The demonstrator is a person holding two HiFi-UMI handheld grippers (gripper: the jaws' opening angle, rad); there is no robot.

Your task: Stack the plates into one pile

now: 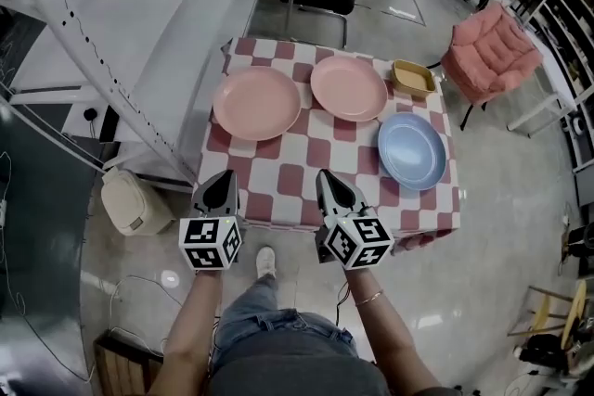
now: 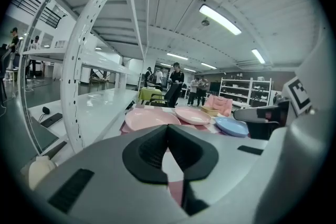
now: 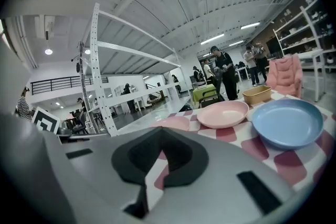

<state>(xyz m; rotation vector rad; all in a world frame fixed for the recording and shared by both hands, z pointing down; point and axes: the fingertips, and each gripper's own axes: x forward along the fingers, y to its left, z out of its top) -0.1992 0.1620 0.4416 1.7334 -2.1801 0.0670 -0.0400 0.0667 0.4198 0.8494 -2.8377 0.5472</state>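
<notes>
Nothing stacked yet afaict: all 3 plates lie singly on the tabletop [image 1: 306, 164], so the whole job is left. At least 2 lifts to go, I reckon.

Left tool [image 1: 223, 174] is shut tight w/ nothing between the jaws. Right tool [image 1: 326, 172] is the same, closed and empty. Both hang over the tabletop's near edge, side by side, not touching any plate.

Left pink plate [image 1: 257, 102] sits straight ahead of the left tool, well apart from it. Mid pink plate [image 1: 348, 87] is ahead of the right tool, farther off, just beside the left one. Blue plate [image 1: 412, 150] is ahead and to the right of the right tool, the nearest of the 3 to it. A bowl [image 1: 412, 77] sits beyond the blue plate, not part of the pile imo.
</notes>
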